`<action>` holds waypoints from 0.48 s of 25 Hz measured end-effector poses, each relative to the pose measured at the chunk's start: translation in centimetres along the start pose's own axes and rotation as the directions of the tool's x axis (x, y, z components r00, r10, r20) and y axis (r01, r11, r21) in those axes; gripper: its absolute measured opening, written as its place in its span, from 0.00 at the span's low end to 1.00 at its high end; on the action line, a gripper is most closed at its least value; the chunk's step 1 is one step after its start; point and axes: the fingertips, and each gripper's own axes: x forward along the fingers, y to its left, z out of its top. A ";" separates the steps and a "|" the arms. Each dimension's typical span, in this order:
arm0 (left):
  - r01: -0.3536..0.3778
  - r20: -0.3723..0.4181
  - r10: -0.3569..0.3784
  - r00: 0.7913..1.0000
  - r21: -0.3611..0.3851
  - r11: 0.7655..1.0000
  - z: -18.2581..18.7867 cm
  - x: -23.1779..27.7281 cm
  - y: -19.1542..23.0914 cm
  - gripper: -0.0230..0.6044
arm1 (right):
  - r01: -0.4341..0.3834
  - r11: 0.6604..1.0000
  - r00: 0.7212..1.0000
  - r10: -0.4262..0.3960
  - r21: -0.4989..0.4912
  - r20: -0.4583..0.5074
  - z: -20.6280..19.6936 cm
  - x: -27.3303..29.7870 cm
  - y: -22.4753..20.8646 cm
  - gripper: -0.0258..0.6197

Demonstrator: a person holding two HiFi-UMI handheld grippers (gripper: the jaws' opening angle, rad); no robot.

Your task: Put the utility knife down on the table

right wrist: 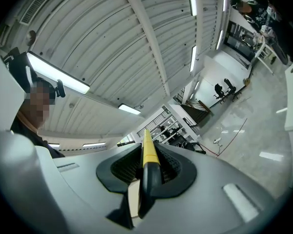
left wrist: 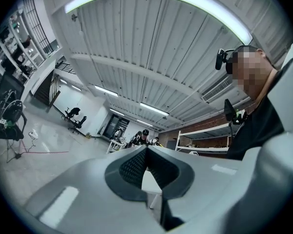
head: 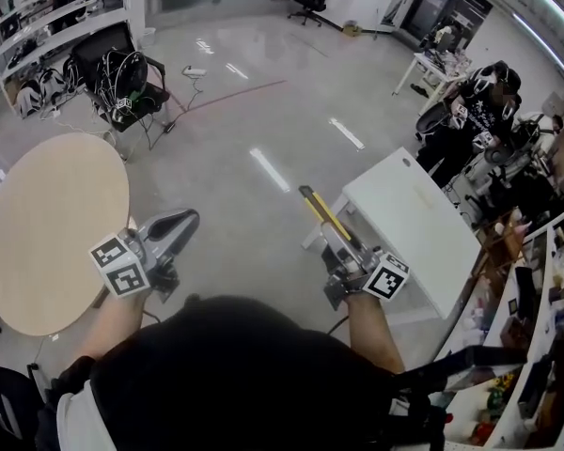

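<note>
The utility knife (head: 321,212), yellow with a black spine, sticks forward out of my right gripper (head: 342,244), which is shut on its handle. In the right gripper view the knife (right wrist: 148,156) runs up between the two dark pads of the right gripper (right wrist: 146,149) and points toward the ceiling. My left gripper (head: 186,222) is held at the same height to the left, its jaws together and nothing in them. In the left gripper view the left gripper (left wrist: 146,151) shows its tips touching. Both grippers hang over the floor, short of the white table (head: 423,216).
A round wooden table (head: 47,219) stands at the left. The white table lies just right of the knife. A black chair with cables (head: 124,81) and shelves (head: 38,17) are at the far left. Cluttered shelves (head: 536,327) line the right, and a person (head: 479,101) is at a far desk.
</note>
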 end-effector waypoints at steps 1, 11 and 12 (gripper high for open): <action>0.009 -0.002 -0.009 1.000 -0.007 1.000 -0.1 0.5 1.2 0.03 | 0.009 1.000 1.000 -0.009 -0.001 0.001 0.1 0.8 -0.8 0.18; 0.113 0.021 -0.113 0.993 -0.002 0.994 7.2 5.8 18.8 0.03 | 0.089 0.993 0.996 -0.086 -0.079 0.034 4.2 15.5 -7.8 0.18; 0.125 0.021 -0.125 0.992 0.008 0.992 8.3 6.2 20.5 0.03 | 0.093 0.992 0.995 -0.089 -0.091 0.041 4.8 17.3 -8.3 0.18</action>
